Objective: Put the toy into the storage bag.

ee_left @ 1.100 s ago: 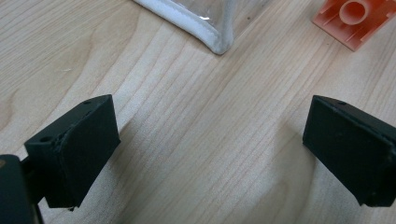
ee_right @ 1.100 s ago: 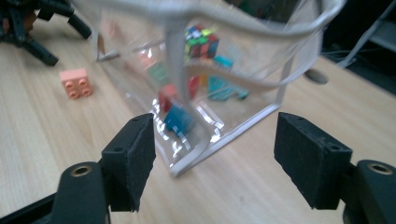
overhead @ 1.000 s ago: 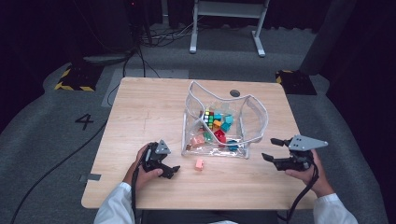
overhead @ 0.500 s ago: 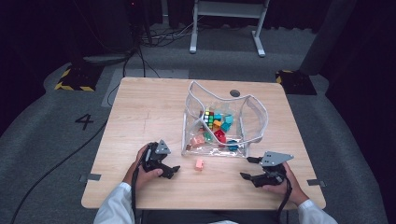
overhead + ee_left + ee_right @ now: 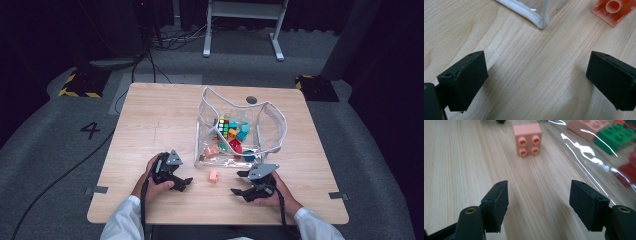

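A small pink brick (image 5: 213, 175) lies on the wooden table (image 5: 160, 120) just in front of a clear plastic bag (image 5: 241, 127) that holds several coloured bricks and a puzzle cube (image 5: 223, 127). My right gripper (image 5: 239, 183) is open, low over the table right of the brick and pointing at it; the pink brick (image 5: 527, 139) lies on its side ahead of the jaws, studs facing me. My left gripper (image 5: 188, 183) rests open left of the brick, with the pink brick (image 5: 614, 10) at the upper right and the bag's white seam (image 5: 529, 13) ahead.
Inside the bag (image 5: 599, 152) lie a pink brick (image 5: 587, 127), a green brick (image 5: 616, 137) and a red one (image 5: 627, 173). A dark hole (image 5: 251, 99) marks the table's far side. Bare wood spreads to the left and far left.
My right gripper has come in from the right edge toward the pink brick and sunk closer to the table. The left gripper has stayed put.
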`<state>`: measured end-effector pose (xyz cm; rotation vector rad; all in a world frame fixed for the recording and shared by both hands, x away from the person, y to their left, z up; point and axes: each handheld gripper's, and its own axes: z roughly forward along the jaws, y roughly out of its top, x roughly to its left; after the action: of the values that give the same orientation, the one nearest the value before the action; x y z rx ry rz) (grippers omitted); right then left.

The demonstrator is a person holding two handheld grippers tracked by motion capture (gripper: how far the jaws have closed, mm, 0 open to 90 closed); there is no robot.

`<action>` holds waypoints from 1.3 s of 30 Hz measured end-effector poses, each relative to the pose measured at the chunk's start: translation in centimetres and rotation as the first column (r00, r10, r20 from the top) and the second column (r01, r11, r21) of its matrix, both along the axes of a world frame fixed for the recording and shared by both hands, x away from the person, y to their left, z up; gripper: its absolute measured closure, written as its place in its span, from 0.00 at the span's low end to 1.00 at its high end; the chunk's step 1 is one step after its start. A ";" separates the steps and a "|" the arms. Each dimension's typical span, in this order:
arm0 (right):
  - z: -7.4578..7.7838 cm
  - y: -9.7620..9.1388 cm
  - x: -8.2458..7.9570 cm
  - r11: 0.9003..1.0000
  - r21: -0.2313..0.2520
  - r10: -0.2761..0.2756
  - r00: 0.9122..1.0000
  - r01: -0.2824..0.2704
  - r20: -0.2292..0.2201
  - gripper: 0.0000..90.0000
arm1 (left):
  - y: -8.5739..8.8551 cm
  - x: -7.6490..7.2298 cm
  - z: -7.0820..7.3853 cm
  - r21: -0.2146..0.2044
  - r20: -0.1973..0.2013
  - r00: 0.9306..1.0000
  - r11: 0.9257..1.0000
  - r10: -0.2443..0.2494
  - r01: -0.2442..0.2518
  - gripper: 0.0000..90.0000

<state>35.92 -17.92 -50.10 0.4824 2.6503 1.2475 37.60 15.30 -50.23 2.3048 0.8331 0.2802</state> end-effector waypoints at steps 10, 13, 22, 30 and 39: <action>-0.2 3.4 1.2 0.999 -0.046 0.016 0.999 -0.018 -0.029 0.32 | 0.0 0.1 -0.1 -0.012 -0.007 1.000 1.000 -0.009 0.009 0.04; -0.2 4.2 1.3 0.999 -0.036 0.011 0.999 -0.013 -0.049 0.32 | 0.0 0.0 0.0 -0.003 -0.002 1.000 1.000 -0.002 0.002 0.04; -0.3 6.1 2.0 0.998 -0.018 0.068 0.997 -0.068 -0.027 0.40 | 0.0 0.1 -0.1 -0.011 -0.006 1.000 1.000 -0.008 0.008 0.04; -0.2 6.2 2.0 0.996 -0.006 0.088 0.996 -0.088 -0.019 0.64 | 0.0 0.0 0.0 -0.006 -0.001 1.000 1.000 -0.007 0.007 0.04; -0.2 5.1 1.2 0.997 -0.009 0.080 0.996 -0.080 -0.037 0.65 | 0.0 0.1 -0.1 -0.010 -0.005 1.000 1.000 -0.009 0.009 0.04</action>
<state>37.13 -12.81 -50.26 0.4052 2.7305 1.2577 37.65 15.26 -50.30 2.3004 0.8246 0.2653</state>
